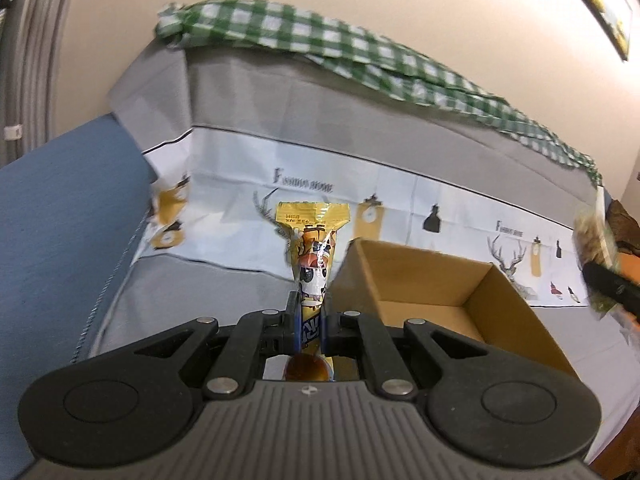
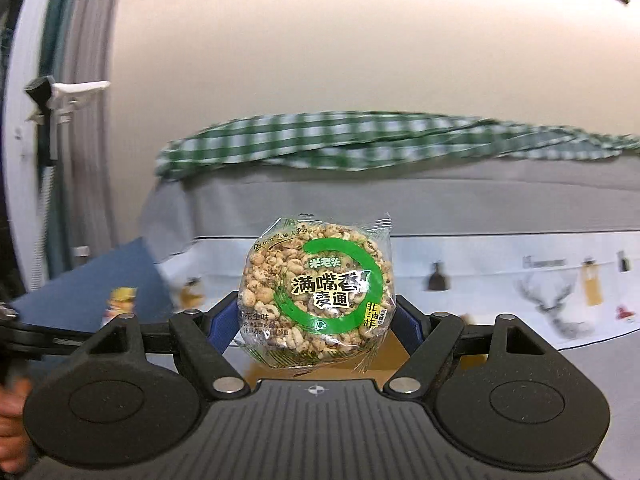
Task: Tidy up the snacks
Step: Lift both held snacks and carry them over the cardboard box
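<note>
- The left gripper [image 1: 311, 312] was seen clenched on a yellow snack packet [image 1: 313, 248], which was held upright between the fingers, its crimped top end pointing away from the camera.
- The packet was held just left of the near corner of an open cardboard box [image 1: 436, 280]; it was not yet over the opening.
- The right gripper [image 2: 316, 316] was seen clamped on a round puffed-grain cake [image 2: 316, 288] in a clear wrapper with a green ring, the label facing the camera.
- A strip of the box [image 2: 390, 354] was visible beneath the cake, so it was judged to be held above or near the box's edge; the exact position could not be told.
- As much of the box interior as the left wrist view showed was bare; part of the floor was hidden behind the near wall and the gripper.
- The task was therefore judged to be at an early stage: two snacks had been picked up, none could be confirmed as placed.
- What was left, as judged: both snacks were to be carried over the opening, lowered and released inside.
- The box stood on a grey printed cloth [image 1: 400, 152]; a green checked cloth [image 1: 320, 40] lay behind it.
</note>
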